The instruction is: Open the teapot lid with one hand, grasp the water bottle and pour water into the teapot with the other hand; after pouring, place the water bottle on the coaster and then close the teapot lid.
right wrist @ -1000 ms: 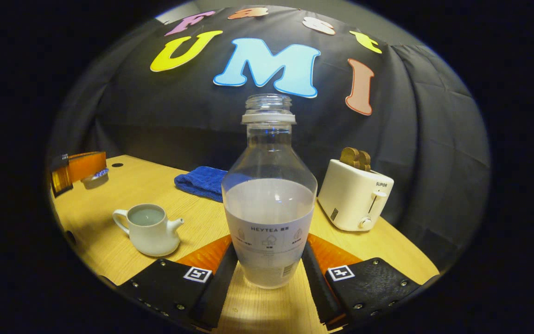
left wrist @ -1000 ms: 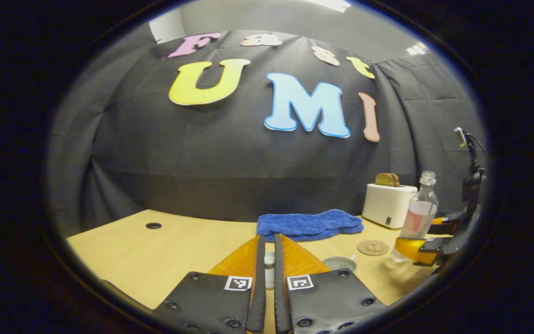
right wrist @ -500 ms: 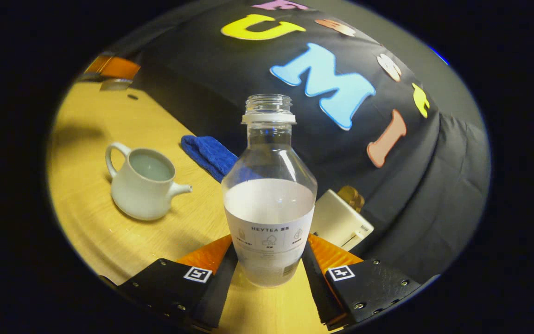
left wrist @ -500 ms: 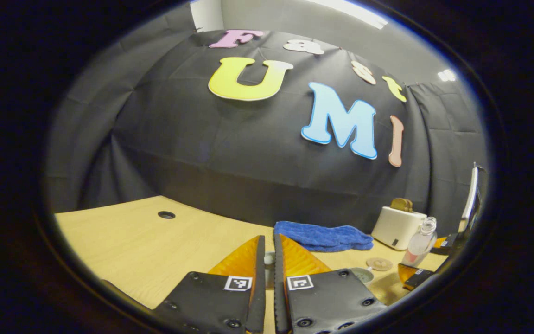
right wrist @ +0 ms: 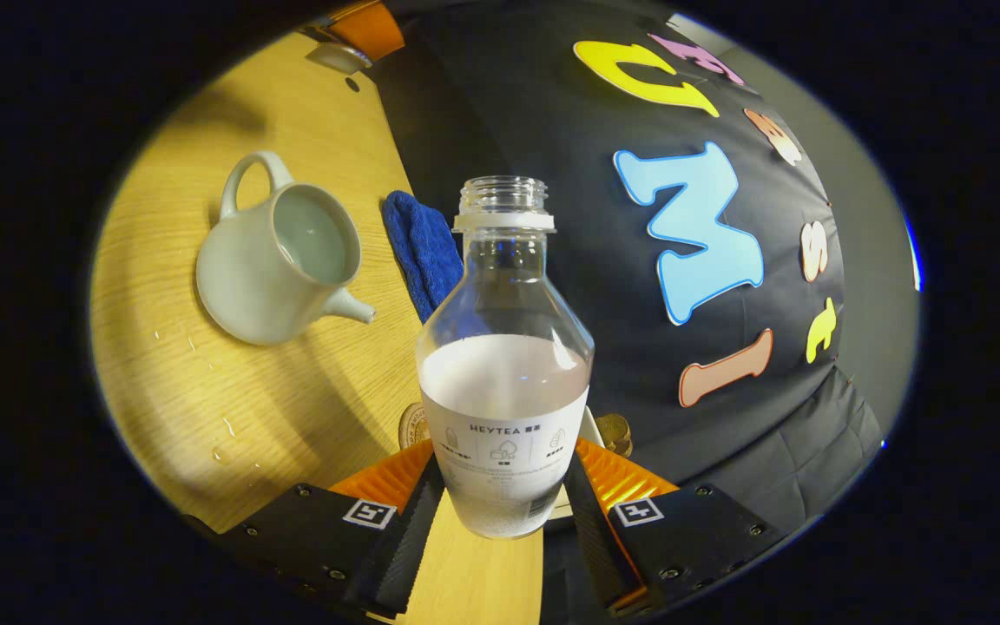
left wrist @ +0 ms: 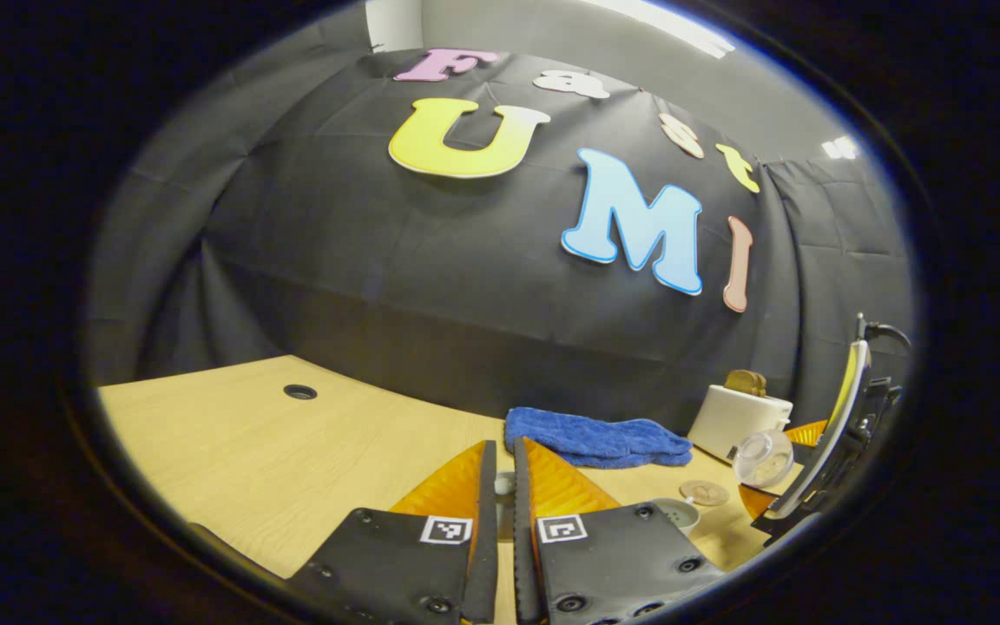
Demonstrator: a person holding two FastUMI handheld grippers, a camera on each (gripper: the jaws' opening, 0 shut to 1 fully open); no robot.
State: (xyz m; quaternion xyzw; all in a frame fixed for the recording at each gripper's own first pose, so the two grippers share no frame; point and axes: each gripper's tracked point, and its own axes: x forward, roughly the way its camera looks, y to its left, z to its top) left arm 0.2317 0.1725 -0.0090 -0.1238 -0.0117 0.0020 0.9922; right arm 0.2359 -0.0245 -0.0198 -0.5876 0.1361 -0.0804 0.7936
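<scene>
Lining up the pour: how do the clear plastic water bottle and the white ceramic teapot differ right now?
The clear plastic water bottle is gripped off the table and tipped sideways; the white ceramic teapot stands on the wooden table. The bottle is tall and narrow-necked, the teapot squat and wide-mouthed. Both are uncapped.

In the left gripper view, the lid (left wrist: 504,483) is mostly hidden between the nearly closed fingers of the left gripper (left wrist: 498,486), and the teapot (left wrist: 676,514) shows only its rim behind the right finger. In the right gripper view, the coaster (right wrist: 414,425) and toaster (right wrist: 611,431) are largely hidden behind the water bottle (right wrist: 504,365). The table (right wrist: 205,382) is cut off by the view's edge.
</scene>
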